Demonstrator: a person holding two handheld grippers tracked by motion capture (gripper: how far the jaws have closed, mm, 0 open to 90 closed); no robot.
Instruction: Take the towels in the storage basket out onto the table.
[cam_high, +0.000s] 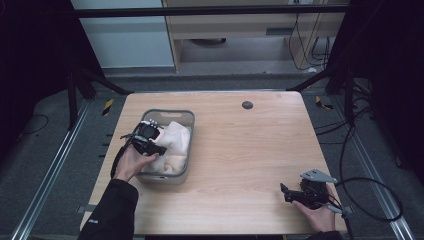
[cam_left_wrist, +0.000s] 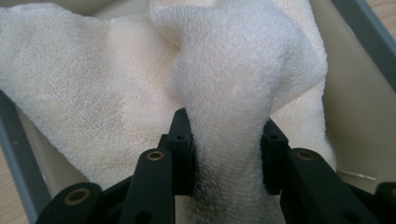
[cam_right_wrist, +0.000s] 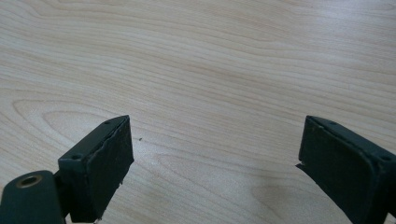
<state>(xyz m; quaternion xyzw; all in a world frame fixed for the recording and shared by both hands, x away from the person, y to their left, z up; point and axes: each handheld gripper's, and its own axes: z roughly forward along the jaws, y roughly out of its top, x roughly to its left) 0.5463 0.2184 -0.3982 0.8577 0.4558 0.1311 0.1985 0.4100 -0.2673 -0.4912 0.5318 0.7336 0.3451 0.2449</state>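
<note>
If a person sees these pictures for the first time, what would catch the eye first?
Most striking is the cream terry towel bunched in the grey plastic basket at the left of the light wooden table, with the left gripper shut on a fold of it. The right gripper rests open at the near right corner.

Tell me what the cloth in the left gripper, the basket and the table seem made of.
Cloth: likely cotton terry, cream, with a fuzzy looped pile. Basket: probably moulded plastic, matte grey rim with smooth pale walls. Table: light wood or wood-look laminate, showing printed-looking grain lines and a slight sheen.
</note>
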